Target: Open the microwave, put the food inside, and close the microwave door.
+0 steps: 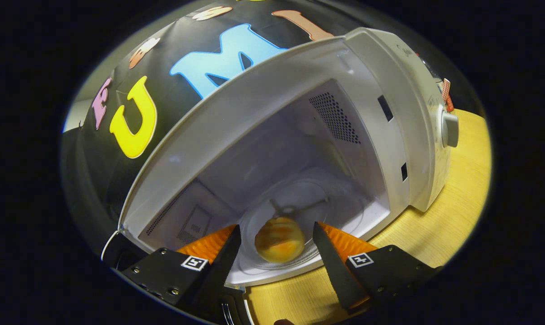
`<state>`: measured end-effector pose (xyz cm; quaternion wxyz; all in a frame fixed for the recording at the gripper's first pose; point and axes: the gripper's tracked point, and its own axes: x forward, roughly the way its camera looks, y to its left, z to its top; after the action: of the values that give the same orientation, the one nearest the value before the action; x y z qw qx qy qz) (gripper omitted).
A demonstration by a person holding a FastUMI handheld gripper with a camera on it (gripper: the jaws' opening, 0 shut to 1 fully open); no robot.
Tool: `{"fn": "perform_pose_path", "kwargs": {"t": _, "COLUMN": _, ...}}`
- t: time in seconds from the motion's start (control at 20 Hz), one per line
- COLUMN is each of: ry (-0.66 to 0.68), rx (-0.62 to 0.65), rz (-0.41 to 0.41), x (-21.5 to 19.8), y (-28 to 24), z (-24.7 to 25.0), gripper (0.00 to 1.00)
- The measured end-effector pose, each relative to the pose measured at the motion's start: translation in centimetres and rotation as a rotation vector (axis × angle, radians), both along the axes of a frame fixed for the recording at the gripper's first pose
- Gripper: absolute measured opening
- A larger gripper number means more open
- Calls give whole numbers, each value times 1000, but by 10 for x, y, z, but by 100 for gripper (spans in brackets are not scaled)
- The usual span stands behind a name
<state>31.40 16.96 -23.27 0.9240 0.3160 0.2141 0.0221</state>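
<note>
Going L to R. The black booth wall (119,149) is far left, behind everything. Next is the white boxy microwave oven (412,113). It sits on the pale yellow wooden surface (457,203) and looks tilted in this view. Its front is wide open, so you can look right into the light grey inside. The door itself is off to the left, prob the dark bit low down by the left finger, but that part is too dark to be sure.

Inside, on the floor of the oven, is a round clear glass plate (344,198). On the near side of that plate sits the food, a round yellow-orange bun-like thing (279,240).

The tongs (276,237) are spread apart, w/ one finger on each side of the food. There is a gap btwn each finger and the food, so nothing is gripped. The finger tips reach just inside the oven's opening.

Up on the oven's R wall are a patch of small dark holes (335,118) and two dark slots (385,108). Far R, on the oven's front panel, is a round grey knob (450,129).
</note>
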Motion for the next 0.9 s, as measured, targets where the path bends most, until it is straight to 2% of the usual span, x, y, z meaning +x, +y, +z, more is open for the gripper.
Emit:
{"fn": "perform_pose_path", "kwargs": {"t": 0.4, "ry": -135, "rx": -154, "rz": 115, "x": -79, "y": -5, "z": 70, "gripper": 97}}
{"fn": "perform_pose_path", "kwargs": {"t": 0.65, "ry": -194, "rx": -244, "rz": 158, "x": -135, "y": -16, "z": 104, "gripper": 97}}
{"fn": "perform_pose_path", "kwargs": {"t": 0.9, "ry": -233, "rx": -281, "rz": 196, "x": -190, "y": -19, "z": 132, "gripper": 97}}
